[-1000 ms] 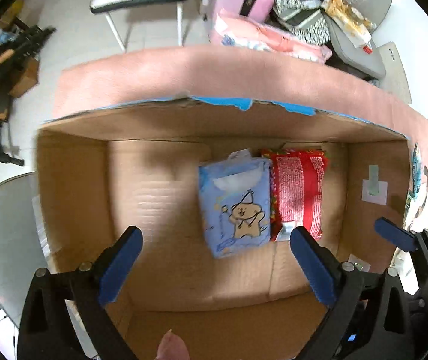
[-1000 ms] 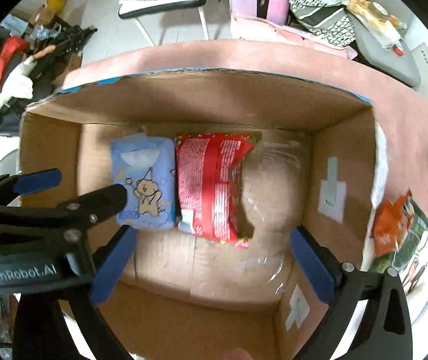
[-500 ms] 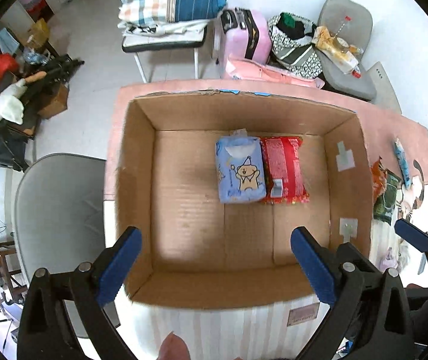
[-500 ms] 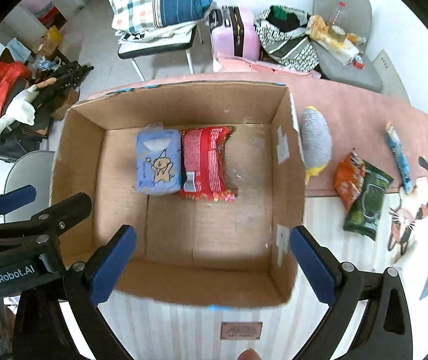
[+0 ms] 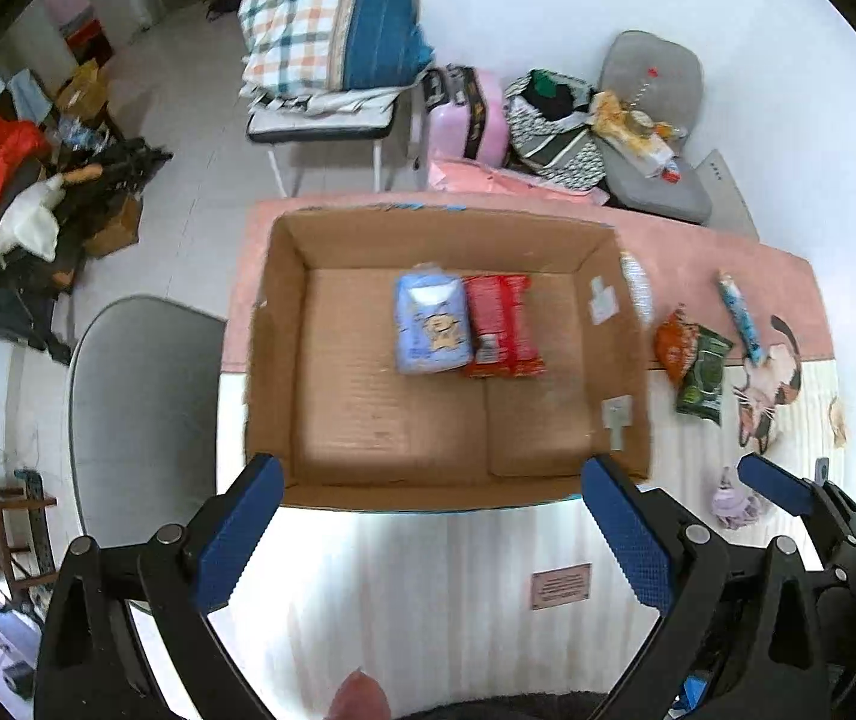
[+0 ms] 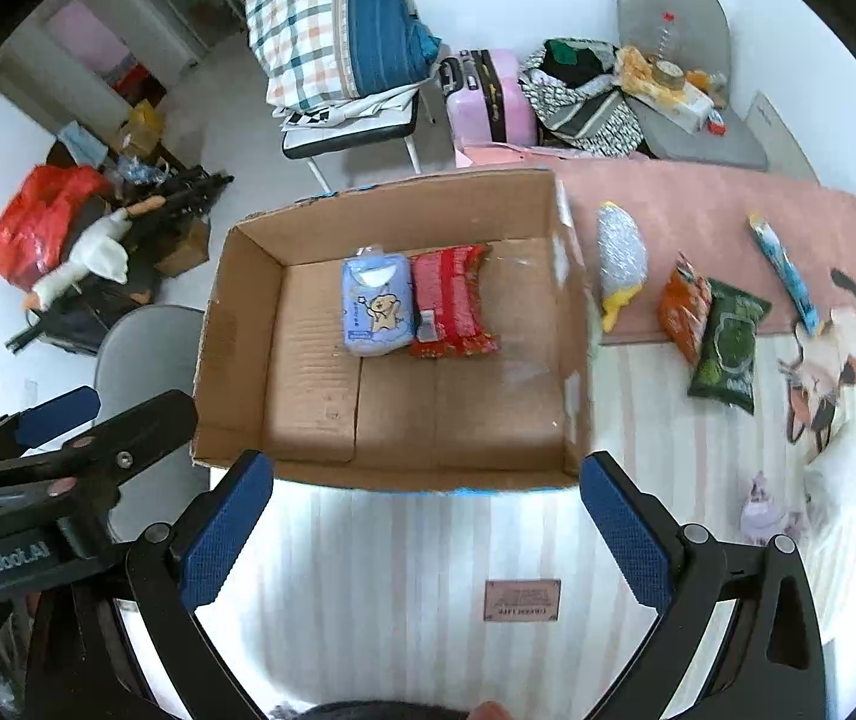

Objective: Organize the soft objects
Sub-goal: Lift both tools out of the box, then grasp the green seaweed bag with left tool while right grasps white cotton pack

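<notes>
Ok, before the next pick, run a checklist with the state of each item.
1. Left gripper open and holding nothing: ok.
2. Right gripper open and holding nothing: ok.
3. Cardboard box has free floor for more items: ok; the blue pack and red pack sit side by side near its far wall.
4. Items left outside the box, within view: ok; silver pouch, orange packet, green packet lie to its right.
5. Orange and green packets separate for a clean grasp: not ok, they overlap.
</notes>
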`<state>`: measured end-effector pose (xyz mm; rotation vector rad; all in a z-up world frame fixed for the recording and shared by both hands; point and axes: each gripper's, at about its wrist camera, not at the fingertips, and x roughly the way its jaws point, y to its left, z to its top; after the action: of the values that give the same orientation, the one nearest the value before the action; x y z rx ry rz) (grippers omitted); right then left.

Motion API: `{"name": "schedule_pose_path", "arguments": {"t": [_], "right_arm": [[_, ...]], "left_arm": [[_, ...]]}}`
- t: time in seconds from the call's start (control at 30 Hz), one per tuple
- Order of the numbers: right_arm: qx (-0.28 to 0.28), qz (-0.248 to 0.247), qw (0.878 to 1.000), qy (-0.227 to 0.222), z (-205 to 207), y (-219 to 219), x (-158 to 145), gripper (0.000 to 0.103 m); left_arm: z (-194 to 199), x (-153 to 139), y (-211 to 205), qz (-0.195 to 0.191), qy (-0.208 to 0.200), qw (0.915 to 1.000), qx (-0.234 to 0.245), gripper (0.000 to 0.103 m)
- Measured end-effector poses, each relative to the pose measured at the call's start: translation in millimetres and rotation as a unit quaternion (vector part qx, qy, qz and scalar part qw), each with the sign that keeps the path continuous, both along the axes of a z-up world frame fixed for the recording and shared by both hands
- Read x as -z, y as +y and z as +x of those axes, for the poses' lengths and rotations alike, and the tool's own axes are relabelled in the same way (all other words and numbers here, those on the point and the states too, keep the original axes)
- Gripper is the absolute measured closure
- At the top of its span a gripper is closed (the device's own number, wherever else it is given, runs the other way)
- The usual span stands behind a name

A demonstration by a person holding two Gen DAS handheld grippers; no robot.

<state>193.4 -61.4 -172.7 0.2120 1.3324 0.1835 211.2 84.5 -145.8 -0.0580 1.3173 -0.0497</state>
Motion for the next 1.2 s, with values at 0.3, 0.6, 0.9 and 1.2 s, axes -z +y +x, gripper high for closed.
{"name": "schedule_pose_path", "arguments": {"t": [0.3,0.6,0.9,1.2], "right_arm": [[0.175,-0.037,0.983,0.052,-18,-197,29,0.000],[0.073,-0.202,0.966,0.145,-32,-357,118,0.000],[-0.053,-0.269,0.937,0.218,-29,-381,226,0.000],[0.167,-0.087,0.956,0.225,-21,-462,217,0.000]], "left_arm": [[22,21,-137,0.024,0.014,0.9961,0.084,0.001],[45,124,-292,0.040,0.119,0.9748,0.184,0.001],[49,197,-352,0.073,0.186,0.9595,0.198,0.001],[83,230,-369,0.065,0.210,0.9603,0.172,0.001]]}}
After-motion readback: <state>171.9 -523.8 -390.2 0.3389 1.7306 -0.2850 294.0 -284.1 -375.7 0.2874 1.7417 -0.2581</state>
